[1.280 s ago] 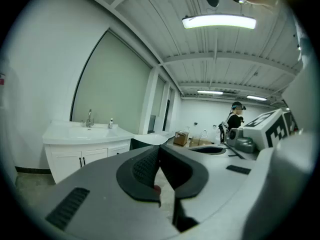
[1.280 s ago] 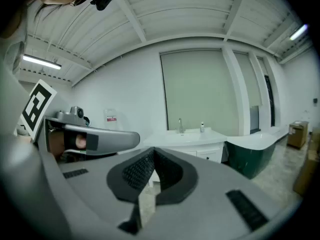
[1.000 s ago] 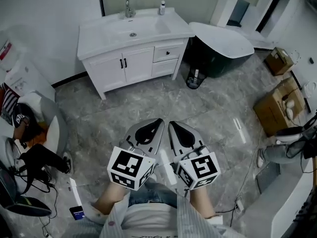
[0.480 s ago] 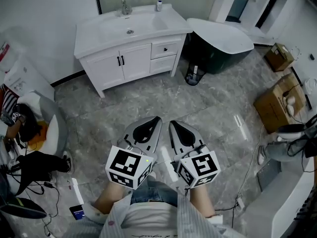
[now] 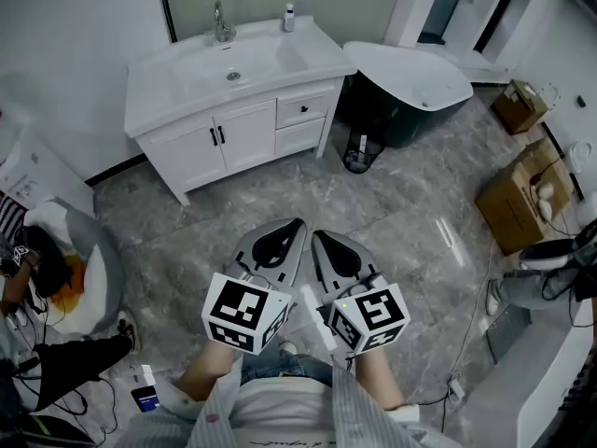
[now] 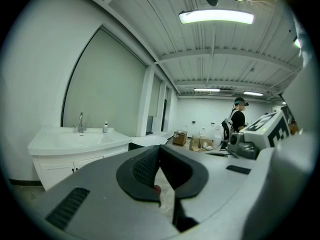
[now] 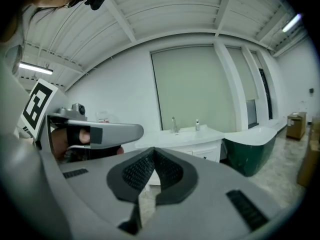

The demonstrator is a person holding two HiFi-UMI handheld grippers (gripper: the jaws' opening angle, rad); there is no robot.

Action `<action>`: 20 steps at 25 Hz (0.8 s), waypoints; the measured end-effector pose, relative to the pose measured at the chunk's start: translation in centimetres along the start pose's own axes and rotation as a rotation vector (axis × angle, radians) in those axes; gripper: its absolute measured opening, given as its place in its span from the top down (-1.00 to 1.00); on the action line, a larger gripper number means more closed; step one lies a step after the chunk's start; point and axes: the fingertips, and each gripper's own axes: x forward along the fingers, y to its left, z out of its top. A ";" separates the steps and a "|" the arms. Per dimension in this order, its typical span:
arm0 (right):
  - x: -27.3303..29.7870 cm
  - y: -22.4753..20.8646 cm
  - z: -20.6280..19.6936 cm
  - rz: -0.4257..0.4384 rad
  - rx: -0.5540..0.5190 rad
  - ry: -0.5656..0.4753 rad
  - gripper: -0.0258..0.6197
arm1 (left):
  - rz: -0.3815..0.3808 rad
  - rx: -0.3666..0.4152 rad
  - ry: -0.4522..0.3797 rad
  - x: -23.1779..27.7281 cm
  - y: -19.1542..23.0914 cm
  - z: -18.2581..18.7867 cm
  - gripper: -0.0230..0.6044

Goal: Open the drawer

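Observation:
A white vanity (image 5: pixel 233 101) with a sink stands against the far wall. It has two doors with black handles and two drawers at its right. The upper drawer (image 5: pixel 300 110) has a small black knob and is closed. Both grippers are held side by side over the grey floor, well short of the vanity and pointing towards it. My left gripper (image 5: pixel 291 227) is shut with nothing in it, and so is my right gripper (image 5: pixel 322 241). The left gripper view shows the left gripper's (image 6: pixel 159 149) pads meeting, with the vanity (image 6: pixel 75 144) far to the left. The right gripper (image 7: pixel 152 151) points at the vanity (image 7: pixel 190 136).
A dark green bathtub (image 5: pixel 410 82) stands right of the vanity, with a black bin (image 5: pixel 359 152) in front. Cardboard boxes (image 5: pixel 518 199) lie at the right. One person (image 5: pixel 37 269) sits at the left, and another person (image 6: pixel 239 119) stands far off.
The vanity has slid left and slightly down in the head view as I moved towards it. Both grippers stay side by side and shut. The seated person's legs at the left have shifted.

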 end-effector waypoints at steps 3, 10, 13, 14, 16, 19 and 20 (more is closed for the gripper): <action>2.8 -1.3 1.0 -0.013 0.002 -0.002 0.91 | -0.007 0.007 0.002 2.2 2.6 1.0 0.88; 9.2 -4.2 2.2 -0.062 0.018 0.021 0.91 | -0.027 -0.003 0.003 6.5 8.9 2.7 0.88; 11.4 -4.9 2.5 -0.082 0.019 0.031 0.91 | -0.041 -0.005 0.002 8.0 11.0 3.1 0.88; 12.1 -5.2 2.5 -0.088 0.019 0.034 0.91 | -0.047 -0.005 0.002 8.4 11.6 3.2 0.88; 13.2 -5.5 2.5 -0.102 0.019 0.037 0.91 | -0.056 -0.007 0.002 9.1 12.7 3.3 0.88; 14.6 -6.2 2.8 -0.120 0.035 0.029 0.91 | -0.062 -0.011 0.001 9.9 14.3 3.5 0.88; 15.0 -6.6 2.8 -0.127 0.046 0.025 0.91 | -0.063 -0.010 0.003 10.1 14.8 3.4 0.88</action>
